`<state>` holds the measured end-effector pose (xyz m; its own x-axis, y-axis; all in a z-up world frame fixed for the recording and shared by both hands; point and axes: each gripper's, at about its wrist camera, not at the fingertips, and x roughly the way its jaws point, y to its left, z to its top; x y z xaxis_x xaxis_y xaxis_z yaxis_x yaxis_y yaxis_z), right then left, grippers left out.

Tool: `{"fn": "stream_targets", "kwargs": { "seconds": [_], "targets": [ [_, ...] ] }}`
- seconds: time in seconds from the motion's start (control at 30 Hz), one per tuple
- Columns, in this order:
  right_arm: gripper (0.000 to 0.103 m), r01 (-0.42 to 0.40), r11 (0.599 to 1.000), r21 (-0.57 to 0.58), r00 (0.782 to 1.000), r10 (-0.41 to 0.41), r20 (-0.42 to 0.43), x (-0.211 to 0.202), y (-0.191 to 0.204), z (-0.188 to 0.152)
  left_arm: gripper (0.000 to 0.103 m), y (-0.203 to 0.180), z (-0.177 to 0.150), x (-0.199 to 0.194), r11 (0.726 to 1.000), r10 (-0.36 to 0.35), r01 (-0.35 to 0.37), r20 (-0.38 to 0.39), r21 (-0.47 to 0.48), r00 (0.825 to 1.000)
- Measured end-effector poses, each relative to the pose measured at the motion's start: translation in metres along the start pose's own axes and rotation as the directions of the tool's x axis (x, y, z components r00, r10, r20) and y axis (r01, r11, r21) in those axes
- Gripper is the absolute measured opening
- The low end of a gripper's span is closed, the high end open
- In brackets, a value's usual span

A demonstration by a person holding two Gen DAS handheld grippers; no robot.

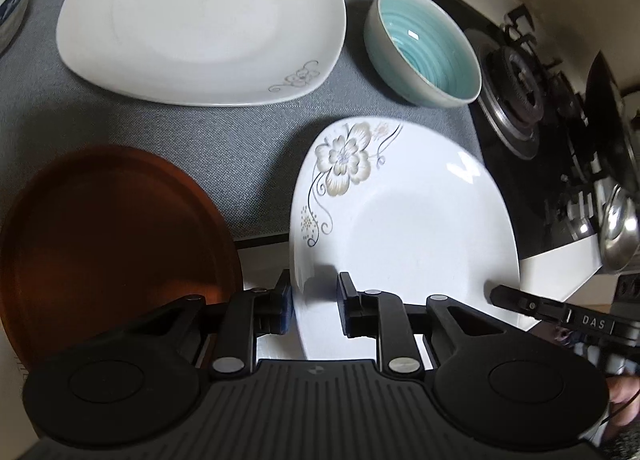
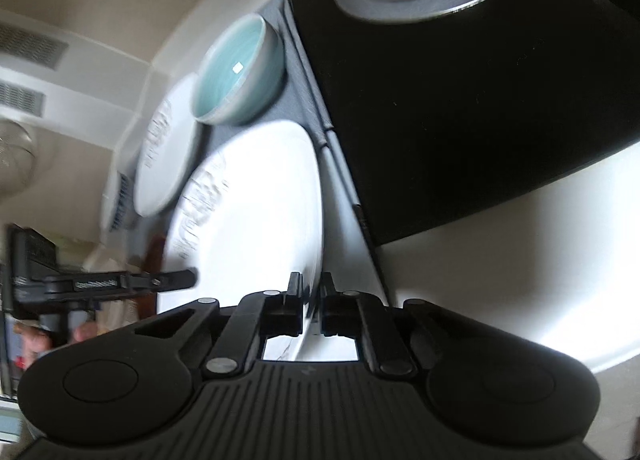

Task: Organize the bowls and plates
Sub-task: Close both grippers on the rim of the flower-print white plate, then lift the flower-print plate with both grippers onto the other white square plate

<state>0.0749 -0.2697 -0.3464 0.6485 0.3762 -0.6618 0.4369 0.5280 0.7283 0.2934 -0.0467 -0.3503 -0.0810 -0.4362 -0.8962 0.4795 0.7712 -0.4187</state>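
Left tool (image 1: 314, 302) gapes astride the glossy floral plate (image 1: 404, 236) rim; right tool (image 2: 311, 302) pinches its opposite edge.

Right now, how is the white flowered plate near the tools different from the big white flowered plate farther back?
The near plate is straddled at its rim by both the left tool and the right tool; the far plate is untouched. The near plate overhangs the grey mat; the far plate lies wholly on it. The near plate shows one large flower; the far plate has smaller corner motifs. Both are white with grey-beige flowers.
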Motion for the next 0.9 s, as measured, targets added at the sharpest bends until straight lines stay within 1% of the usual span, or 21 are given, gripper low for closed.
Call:
{"fn": "stream_targets", "kwargs": {
  "seconds": [0.07, 0.13, 0.33, 0.5, 0.63, 0.9],
  "targets": [
    [0.009, -0.003, 1.000, 0.000, 1.000, 0.003, -0.004, -0.003, 0.001, 0.001, 0.020, 0.004, 0.001, -0.002, 0.999, -0.030, 0.030, -0.004, -0.023, 1.000],
    [0.009, -0.005, 1.000, 0.003, 1.000, 0.005, -0.006, -0.005, 0.002, 0.002, 0.019, 0.006, 0.002, -0.004, 0.998, -0.053, 0.052, -0.011, -0.038, 0.999],
    [0.010, -0.034, 0.999, -0.019, 0.999, 0.034, -0.002, -0.015, 0.009, 0.005, 0.019, 0.004, 0.000, -0.016, 0.997, -0.063, 0.063, 0.006, -0.045, 0.998],
    [0.011, -0.079, 0.997, -0.004, 0.997, 0.078, -0.005, -0.020, 0.015, 0.010, 0.019, 0.004, -0.002, -0.033, 0.997, -0.056, 0.057, 0.034, -0.045, 0.998],
    [0.012, -0.088, 0.995, -0.046, 0.996, 0.088, -0.006, -0.017, 0.032, 0.015, 0.019, 0.010, -0.001, -0.050, 0.996, -0.054, 0.057, 0.061, -0.061, 0.997],
    [0.012, -0.118, 0.990, -0.074, 0.993, 0.116, -0.030, 0.008, 0.066, 0.033, 0.021, 0.038, 0.009, -0.076, 0.993, -0.020, 0.032, 0.106, -0.113, 0.994]
  ]
}}
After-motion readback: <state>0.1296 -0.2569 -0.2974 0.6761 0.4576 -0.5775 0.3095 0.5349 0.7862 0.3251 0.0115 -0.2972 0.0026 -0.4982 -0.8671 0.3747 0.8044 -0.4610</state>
